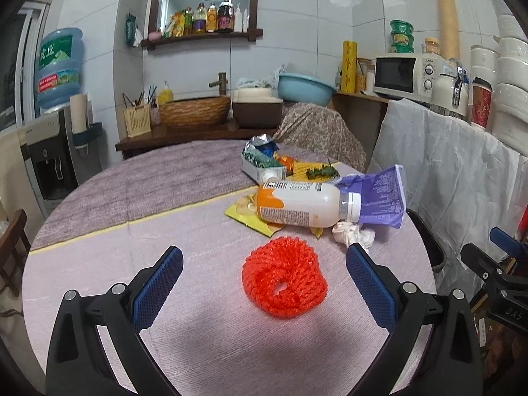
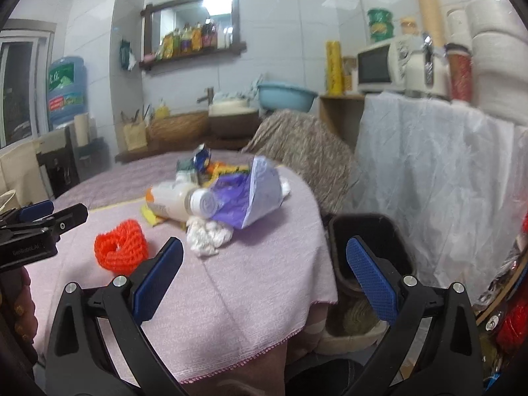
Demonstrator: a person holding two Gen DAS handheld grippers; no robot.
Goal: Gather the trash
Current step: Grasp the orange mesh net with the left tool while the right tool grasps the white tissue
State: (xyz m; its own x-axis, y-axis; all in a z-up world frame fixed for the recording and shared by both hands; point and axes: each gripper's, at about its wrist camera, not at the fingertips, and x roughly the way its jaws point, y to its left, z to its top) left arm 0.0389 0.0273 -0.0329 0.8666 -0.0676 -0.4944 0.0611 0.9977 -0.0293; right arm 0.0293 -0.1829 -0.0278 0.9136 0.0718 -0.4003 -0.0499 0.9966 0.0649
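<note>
**Trash heaped at the far right of a round table, both tongs wide and empty**

Left gripper low over the lilac tablecloth, blue pads spread wide, nothing between them. Just ahead, centred in the gap but touching neither pad, an orange-red mesh scrubber, ring-shaped, flat on the cloth.

Beyond the scrubber, the trash pile: a white plastic bottle with orange label, on its side, cap end toward the right, lying on a yellow wrapper. Against the cap, a crumpled purple pouch. Just in front of the cap, a wad of white tissue. Behind the bottle, a small carton with a torn foil packet on top, and some green leafy scraps on yellow paper. All of it gathered near the table's far-right rim.

Right gripper off the table's right edge, pads likewise set far apart, holding nothing. Between and past its fingers, the drooping cloth hem and a dark bin on the floor close beside the table, something pale and rounded inside. Seen from this side, somewhat blurred: tissue wad nearest, bottle and purple pouch behind it, scrubber to the left.
</note>
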